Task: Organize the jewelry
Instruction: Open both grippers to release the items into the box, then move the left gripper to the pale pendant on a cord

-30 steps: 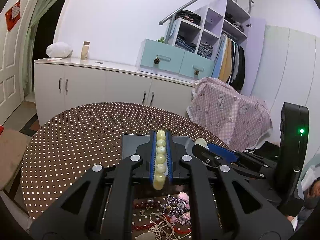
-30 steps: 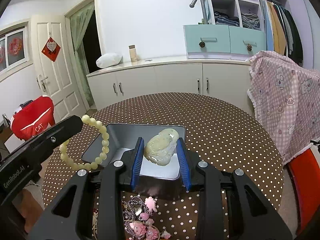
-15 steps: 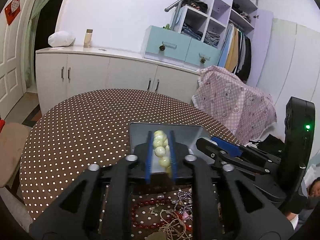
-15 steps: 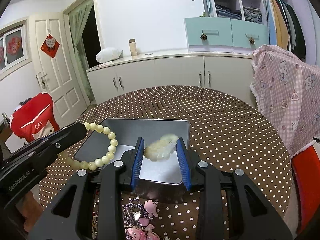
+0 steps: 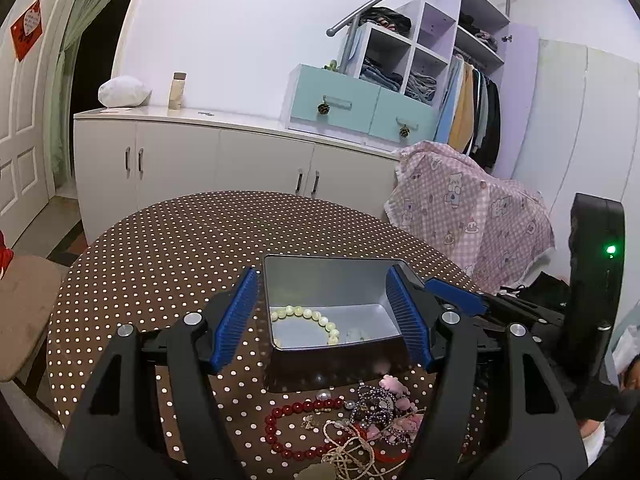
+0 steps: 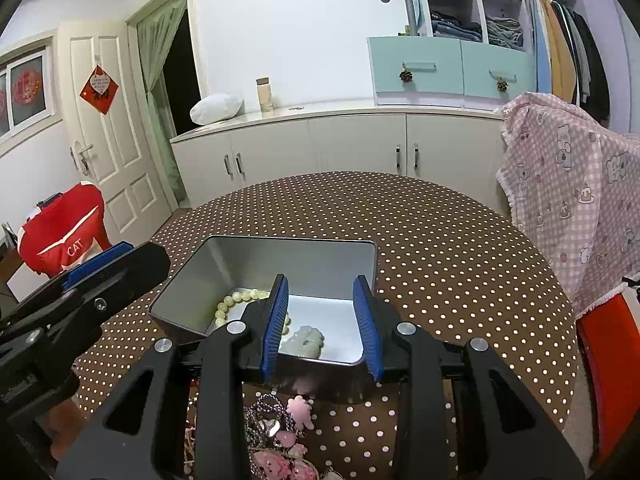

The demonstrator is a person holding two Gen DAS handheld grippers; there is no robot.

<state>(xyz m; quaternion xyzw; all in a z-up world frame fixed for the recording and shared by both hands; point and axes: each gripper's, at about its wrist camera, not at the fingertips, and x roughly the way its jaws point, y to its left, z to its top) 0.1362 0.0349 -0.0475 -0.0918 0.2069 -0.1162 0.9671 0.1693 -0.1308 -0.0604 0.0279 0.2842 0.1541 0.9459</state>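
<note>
L wrist view: my left gripper (image 5: 324, 312) over the metal tin (image 5: 320, 276) on the dotted round table (image 5: 160, 248). Jaws opening, wide apart, nothing btwn the pads. Pale bead bracelet (image 5: 306, 316) lies on the tin floor, near-left corner, w/ the jade pendant (image 5: 356, 335) just beside it to the right. Loose pile in front of tin: red bead bracelet (image 5: 296, 428), purple bead strand (image 5: 376, 404), pink charms (image 5: 394, 386), twine (image 5: 352, 456). My right gripper (image 5: 460, 300) pokes in at right.

R wrist view: right gripper (image 6: 322, 320) above the tin's (image 6: 296, 244) near edge, pads parted, pinching nothing. Pendant (image 6: 306, 340) lies on the tin floor below, clear of both pads. Bracelet (image 6: 236, 304) left of it, partly behind my left pad. Left gripper (image 6: 100, 276) at tin's left side.
</note>
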